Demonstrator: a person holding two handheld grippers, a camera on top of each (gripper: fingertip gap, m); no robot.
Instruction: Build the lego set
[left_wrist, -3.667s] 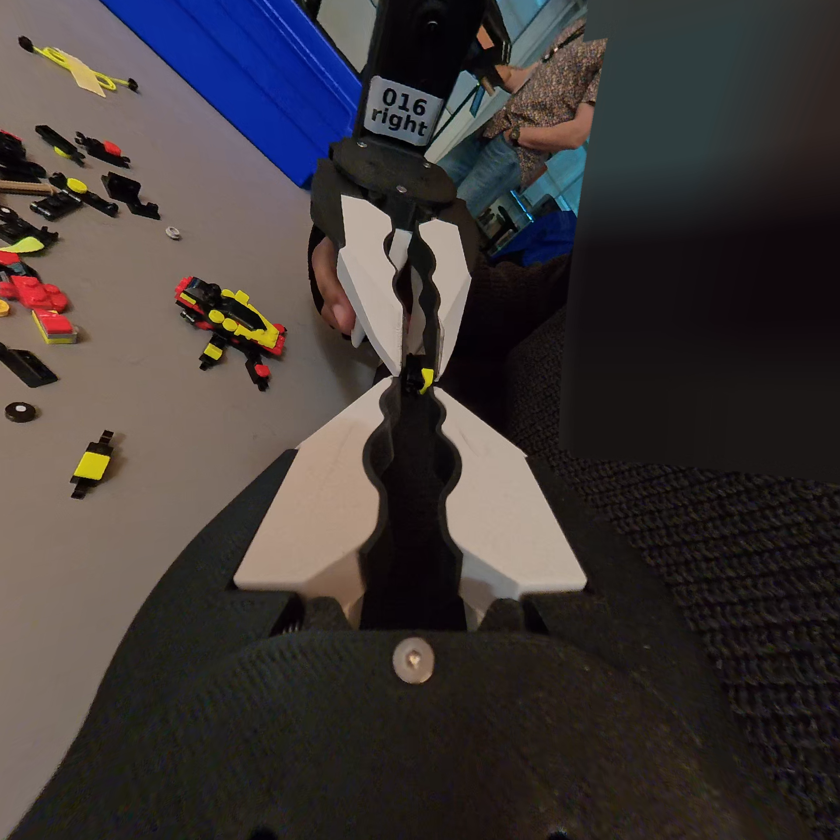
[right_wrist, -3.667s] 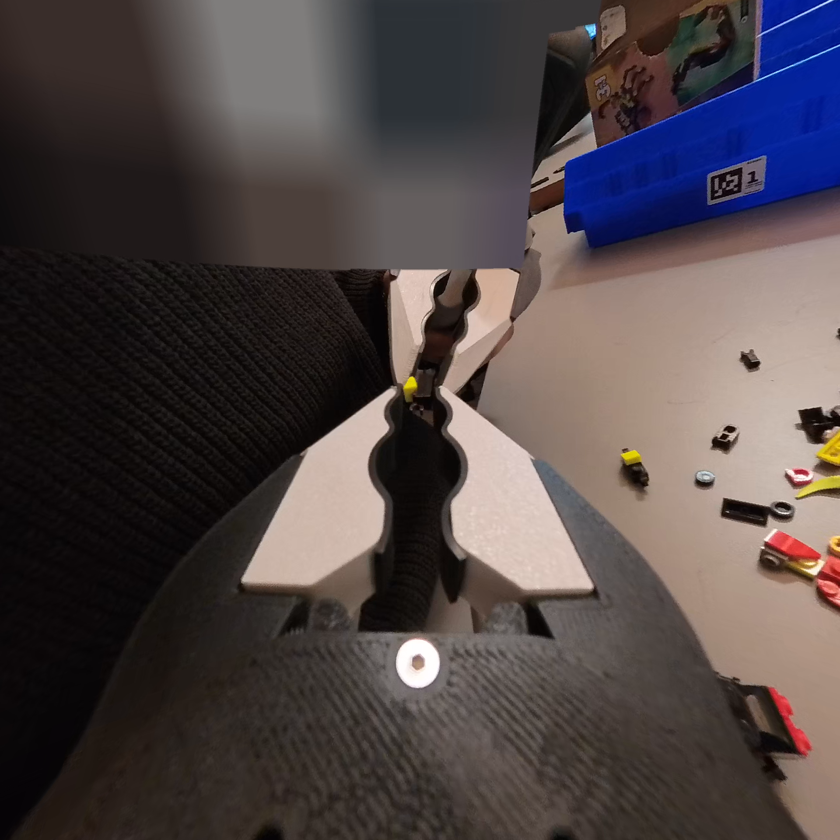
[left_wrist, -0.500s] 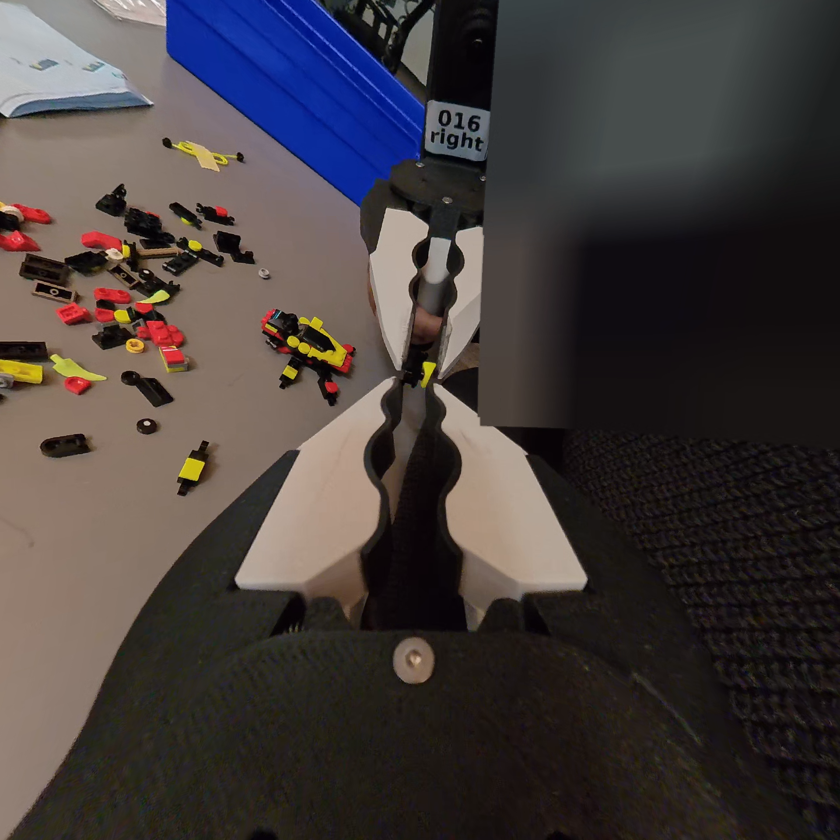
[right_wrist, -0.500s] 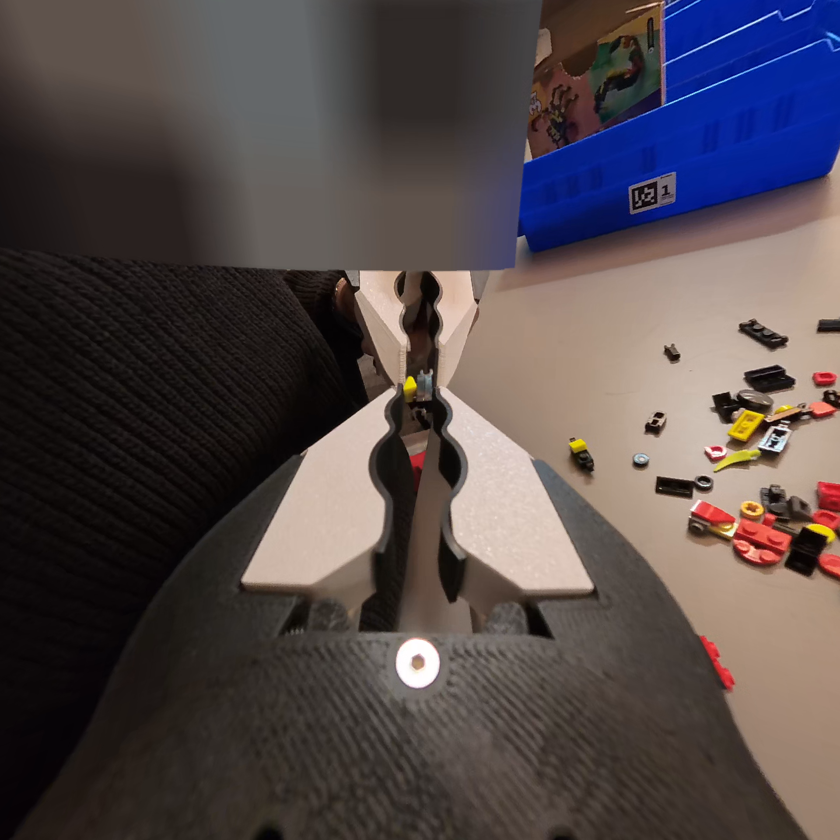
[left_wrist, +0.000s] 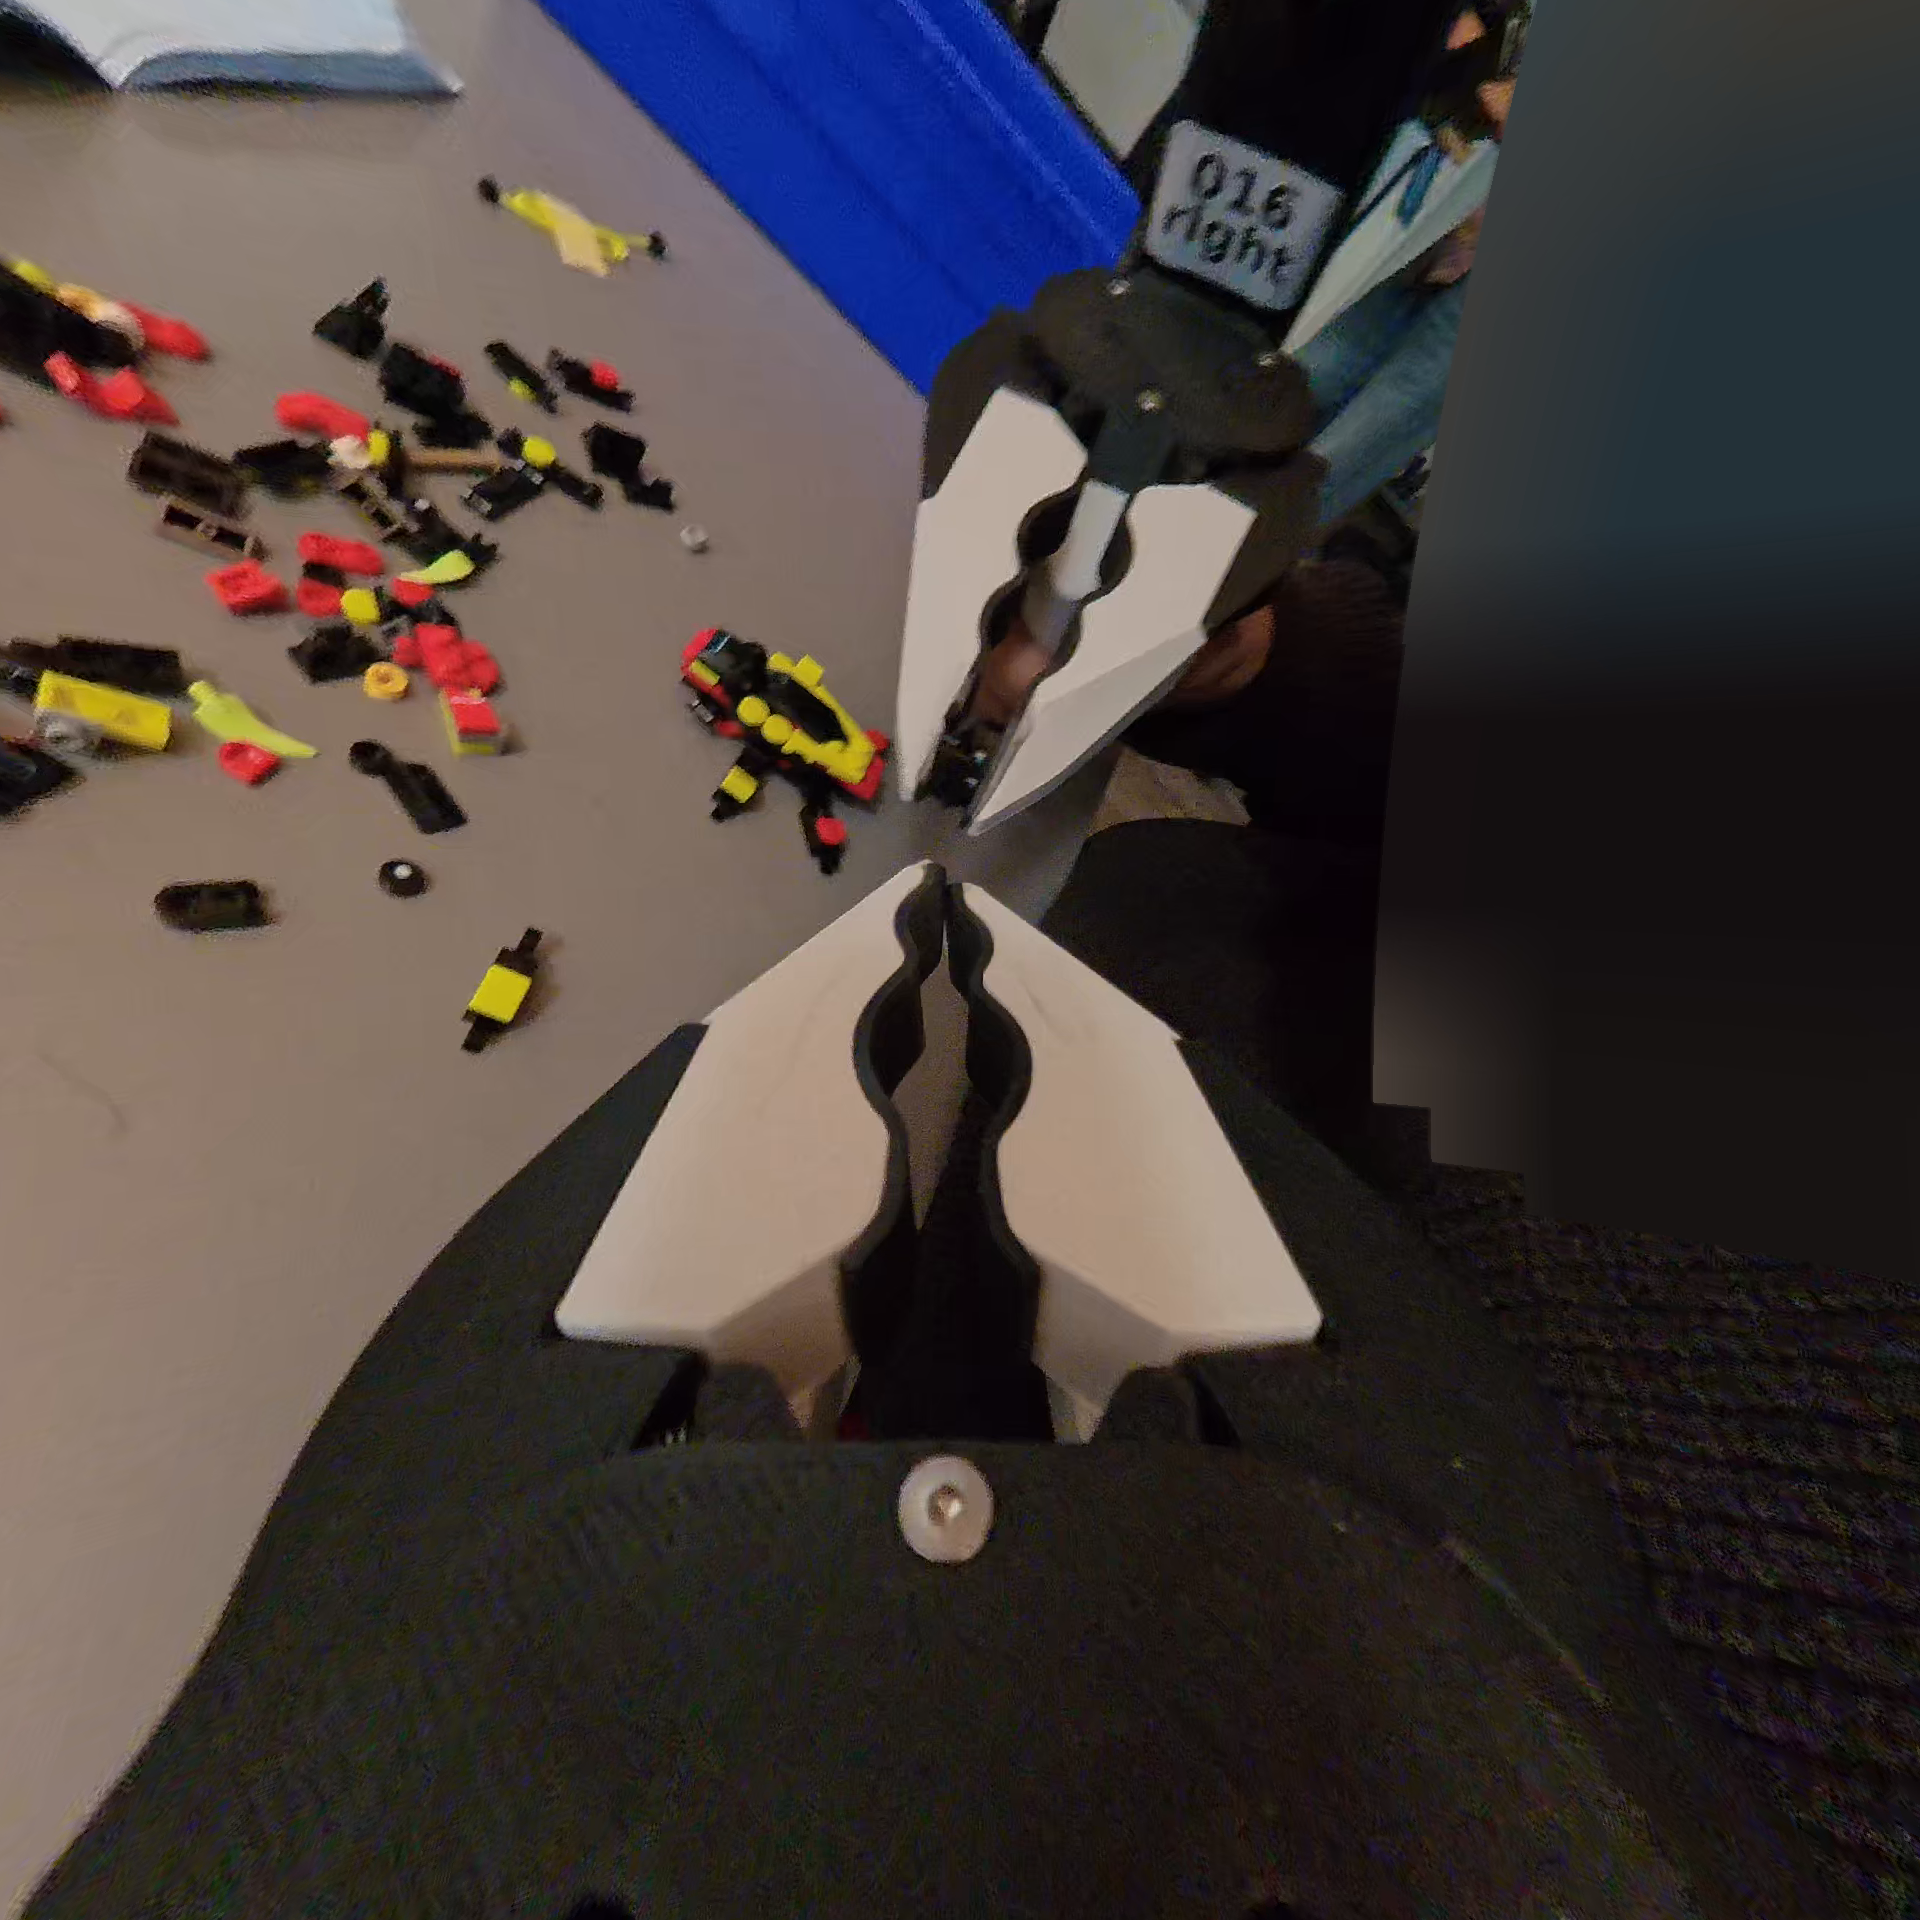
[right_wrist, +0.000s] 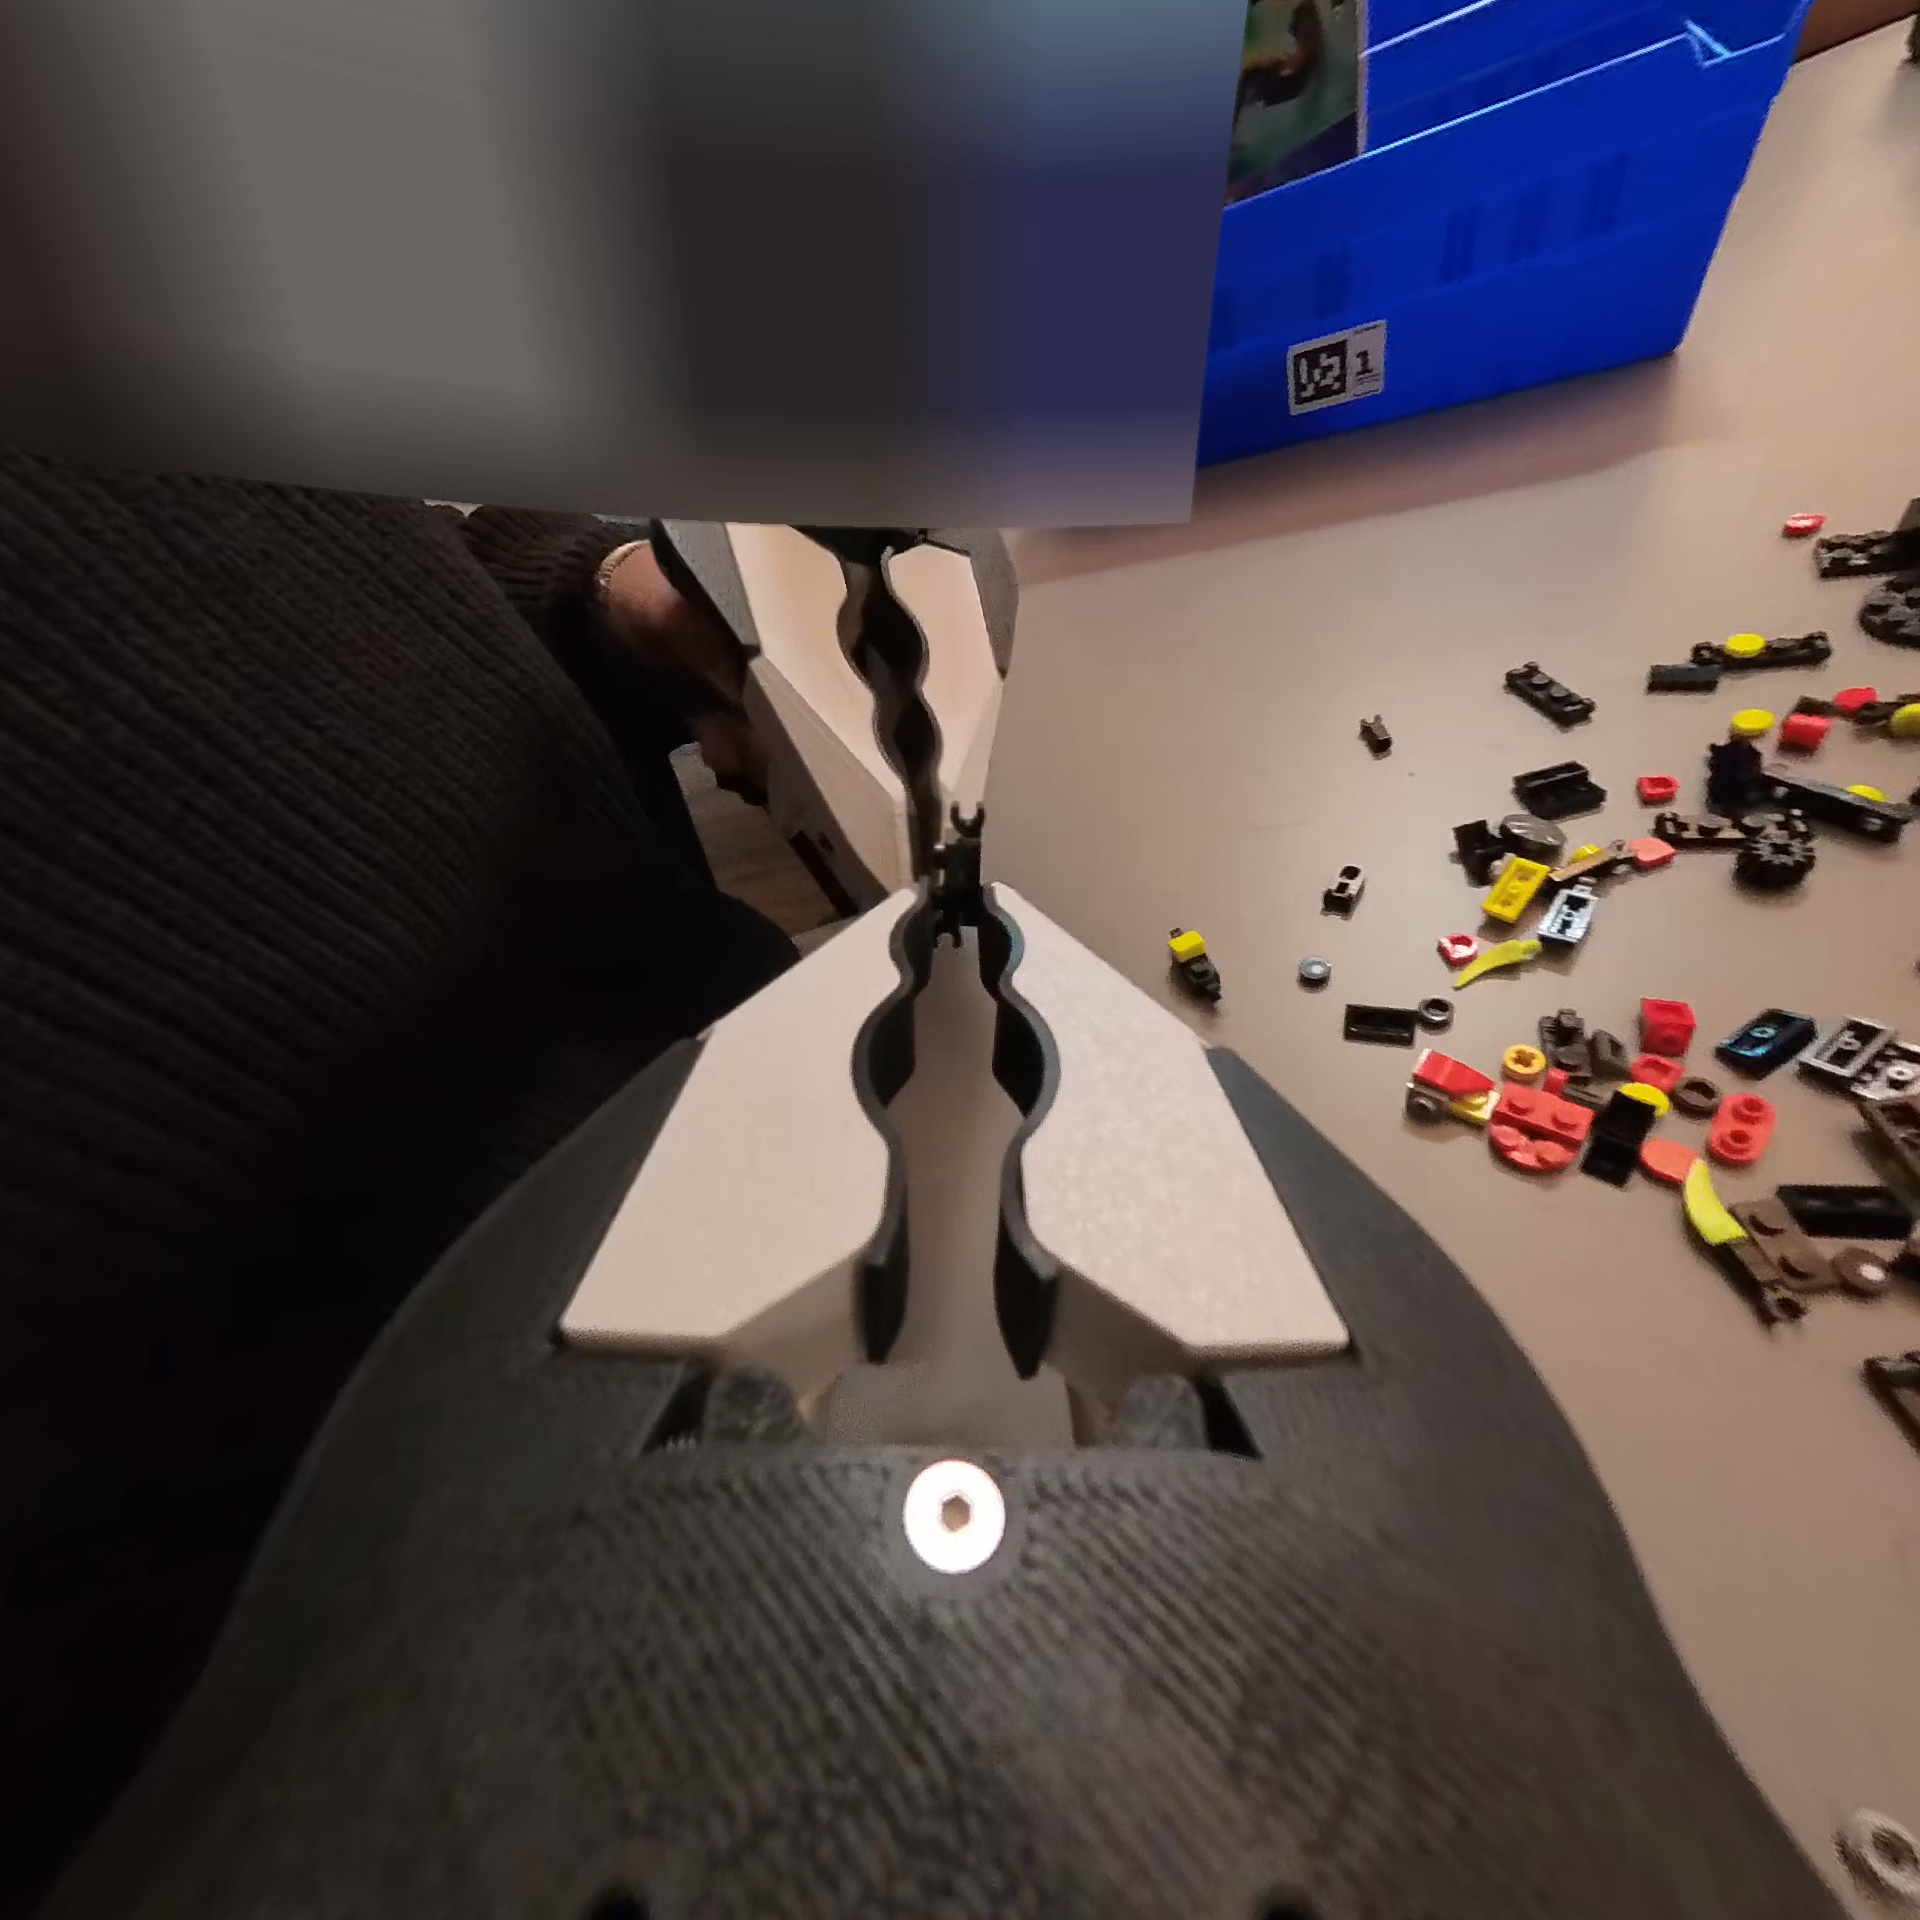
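Left gripper (left_wrist: 943, 883): jaws pressed together at the tips, nothing between them; held above the near edge of the grey surface (left_wrist: 260, 1091). Right gripper (right_wrist: 956, 904): jaws pinching a small black piece (right_wrist: 958, 868) whose clip end sticks out past the tips; from the left wrist view this gripper (left_wrist: 951, 795) points down toward the surface with dark bits in its tips, detail too blurred to tell. The two grippers are near each other, tips apart. Part-built model (left_wrist: 784, 717), red, black and yellow, lies on the surface just beside the right gripper's tips; loose pieces (left_wrist: 364, 582) scattered farther left; a yellow-and-black piece (left_wrist: 501, 992) lies alone nearer. Blue bin (right_wrist: 1507, 260) at the far side; booklet (left_wrist: 208, 42) in the far corner.
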